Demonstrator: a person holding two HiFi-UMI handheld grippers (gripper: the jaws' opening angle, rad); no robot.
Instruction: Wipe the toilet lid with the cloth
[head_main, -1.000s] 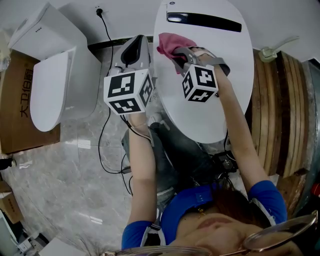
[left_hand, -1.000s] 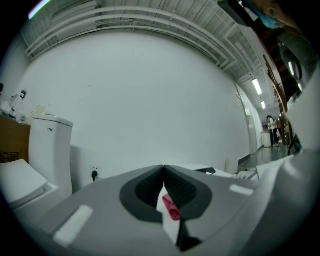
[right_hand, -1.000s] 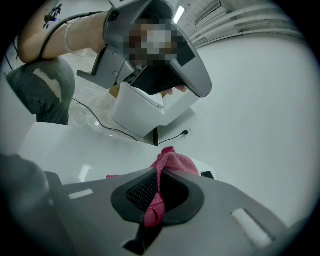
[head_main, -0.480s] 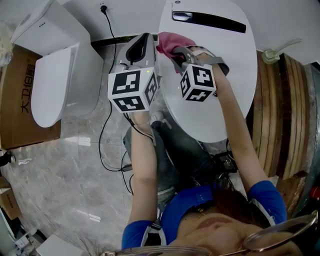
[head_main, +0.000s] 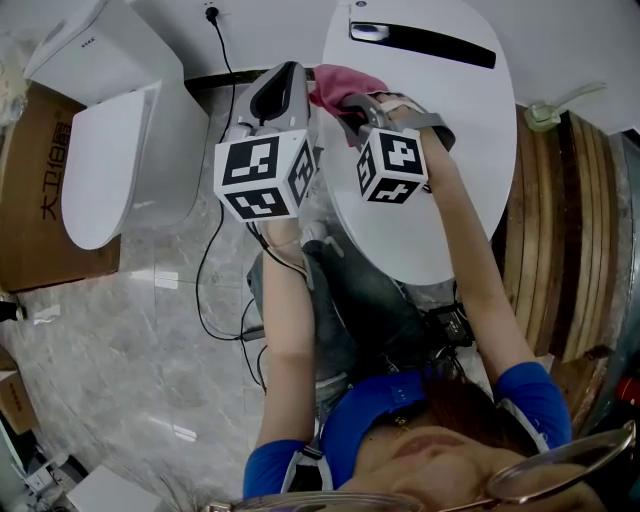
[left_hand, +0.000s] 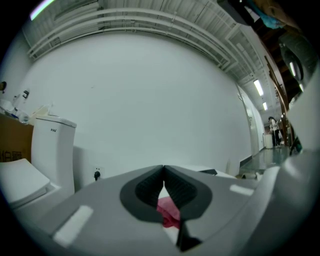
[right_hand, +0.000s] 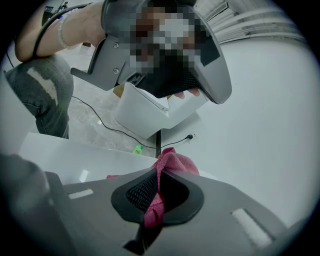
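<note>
Toilet lid (head_main: 455, 190) lying bare across near and right parts, offering passing room. Left gripper (head_main: 283, 80), jaws together, crowding lid's left edge beside right gripper (head_main: 350, 108) clamping cloth (head_main: 338, 84). Black strip (head_main: 425, 42) bordering far edge. Wooden boards (head_main: 560, 230) hemming right side.

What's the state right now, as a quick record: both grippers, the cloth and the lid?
right gripper: shut on the pink cloth
left gripper: shut, holding nothing
cloth position: on the white toilet lid, at its far left part
left gripper position: beside the lid's left edge, next to the cloth
second toilet: off to the left
</note>
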